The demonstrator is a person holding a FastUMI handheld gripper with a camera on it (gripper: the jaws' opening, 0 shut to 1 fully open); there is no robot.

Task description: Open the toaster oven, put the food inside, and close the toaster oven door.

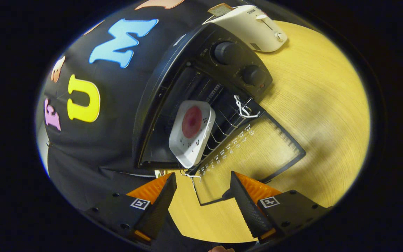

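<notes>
Gripper view: your wooden table [320, 115] spreads pale beneath the scene, and on it the black toaster oven [187, 94] stands with its glass door [257, 154] dropped flat toward you. Far beyond the oven's two knobs sits a white pop-up toaster [254, 28] with a slice of bread in its slot. On the oven's wire rack [222, 122] rests the white tray of food [191, 133], a red round at its centre. Your gripper [201, 182] hangs just ahead of the door, fingers spread wide, grasping nothing.
</notes>
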